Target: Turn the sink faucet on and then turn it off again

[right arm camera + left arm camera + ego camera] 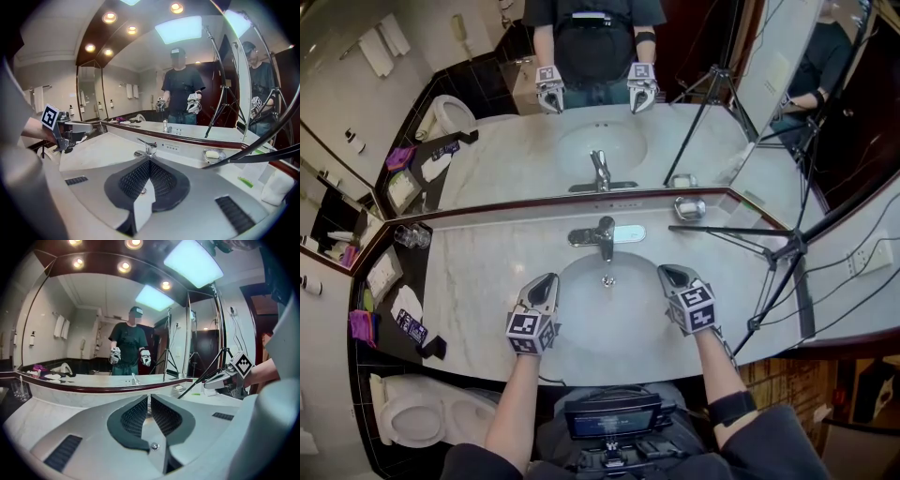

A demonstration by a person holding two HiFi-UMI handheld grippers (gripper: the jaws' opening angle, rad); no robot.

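The polished chrome single-lever faucet (602, 234) stands at the back edge of the oval white sink basin (609, 323), just under the mirror, with its spout reaching over the bowl. I see no water running, so I take it to be off, with the turning-on not yet begun. It is a fixed, rigid metal fitting and will not shift as a whole; only the thin lever on top should move. The chrome looks smooth and likely slippery, so the sensible place to take it or push it is the free end of that lever, which the right gripper view shows slanting up and away from the faucet body (149, 147).

The left tool (546, 281) hovers over the basin's near left rim, and the right tool (673, 275) over its near right rim. Both are well short of the faucet. The left tool's jaws are drawn together with barely a slit between them and nothing held (149, 401). The right tool's jaws are likewise closed on nothing (149, 164).

Around them spreads the pale marble surface (478, 300). A small metal soap dish (689, 207) sits to the right of the faucet, and a black tripod (787, 248) leans across the right corner. Clear drinking glasses (412, 236) stand at the far left.
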